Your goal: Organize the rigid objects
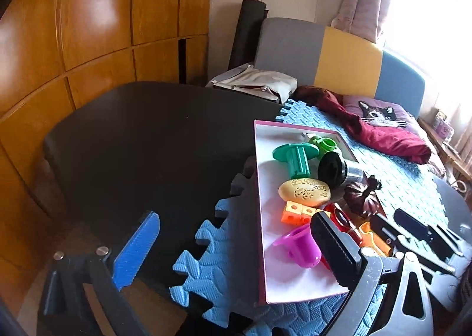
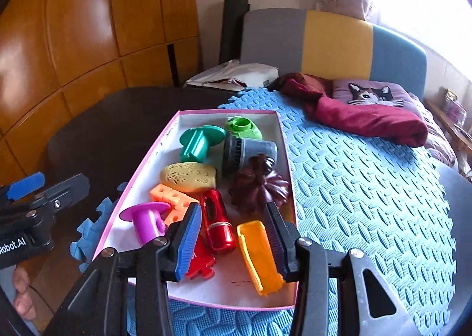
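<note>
A pink-rimmed white box (image 2: 284,141) (image 1: 261,188) sits on a blue foam mat and holds several rigid toys: a green spool (image 2: 200,141), a light green cup (image 2: 243,126), a grey cylinder (image 2: 250,151), a yellow oval (image 2: 188,175), an orange block (image 2: 169,197), a purple spool (image 2: 146,222), a red bottle (image 2: 216,223), an orange scoop (image 2: 258,253) and a dark pumpkin shape (image 2: 259,184). My right gripper (image 2: 233,243) is open and empty above the box's near end. My left gripper (image 1: 236,247) is open and empty over the box's left edge.
The blue foam mat (image 2: 354,188) covers the right of a dark table (image 1: 147,144). A maroon cloth (image 2: 362,120) and a cat pillow (image 2: 371,94) lie behind it. Wooden cabinets (image 1: 88,26) stand on the left. A chair back (image 2: 324,40) stands behind.
</note>
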`<state>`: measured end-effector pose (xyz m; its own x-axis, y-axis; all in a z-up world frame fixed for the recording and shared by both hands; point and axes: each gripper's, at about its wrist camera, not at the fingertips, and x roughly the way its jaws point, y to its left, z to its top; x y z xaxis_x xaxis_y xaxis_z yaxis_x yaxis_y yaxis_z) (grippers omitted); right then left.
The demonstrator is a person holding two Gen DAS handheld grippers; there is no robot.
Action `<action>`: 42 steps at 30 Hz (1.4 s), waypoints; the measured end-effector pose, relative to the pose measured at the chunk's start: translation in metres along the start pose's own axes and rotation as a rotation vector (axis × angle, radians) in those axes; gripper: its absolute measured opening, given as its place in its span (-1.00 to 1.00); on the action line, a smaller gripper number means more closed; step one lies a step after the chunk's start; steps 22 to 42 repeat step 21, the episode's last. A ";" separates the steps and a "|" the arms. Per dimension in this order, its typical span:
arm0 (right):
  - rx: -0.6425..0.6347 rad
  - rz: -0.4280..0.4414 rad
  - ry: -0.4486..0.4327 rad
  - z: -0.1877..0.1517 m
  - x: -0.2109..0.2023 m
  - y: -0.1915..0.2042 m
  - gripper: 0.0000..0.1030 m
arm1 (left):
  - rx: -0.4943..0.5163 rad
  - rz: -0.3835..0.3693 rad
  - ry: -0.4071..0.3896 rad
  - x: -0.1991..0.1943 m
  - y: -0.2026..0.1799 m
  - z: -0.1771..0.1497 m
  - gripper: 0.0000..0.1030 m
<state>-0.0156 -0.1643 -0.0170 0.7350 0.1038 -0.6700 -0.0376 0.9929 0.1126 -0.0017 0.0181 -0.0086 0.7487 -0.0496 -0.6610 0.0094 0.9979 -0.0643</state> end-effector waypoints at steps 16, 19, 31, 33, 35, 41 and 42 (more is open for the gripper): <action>0.006 -0.009 -0.029 -0.003 -0.011 -0.002 -0.14 | 0.004 0.057 -0.042 -0.007 -0.005 -0.003 0.99; -0.006 -0.007 -0.027 -0.004 -0.011 0.001 -0.14 | 0.014 0.058 -0.047 -0.008 -0.006 -0.004 0.98; -0.013 -0.008 -0.029 -0.004 -0.011 0.003 -0.14 | 0.016 0.054 -0.039 -0.006 -0.006 -0.004 0.98; -0.013 -0.008 -0.029 -0.004 -0.011 0.003 -0.14 | 0.016 0.054 -0.039 -0.006 -0.006 -0.004 0.98; -0.013 -0.008 -0.029 -0.004 -0.011 0.003 -0.14 | 0.016 0.054 -0.039 -0.006 -0.006 -0.004 0.98; -0.013 -0.008 -0.029 -0.004 -0.011 0.003 -0.14 | 0.016 0.054 -0.039 -0.006 -0.006 -0.004 0.98; -0.013 -0.008 -0.029 -0.004 -0.011 0.003 -0.14 | 0.016 0.054 -0.039 -0.006 -0.006 -0.004 0.98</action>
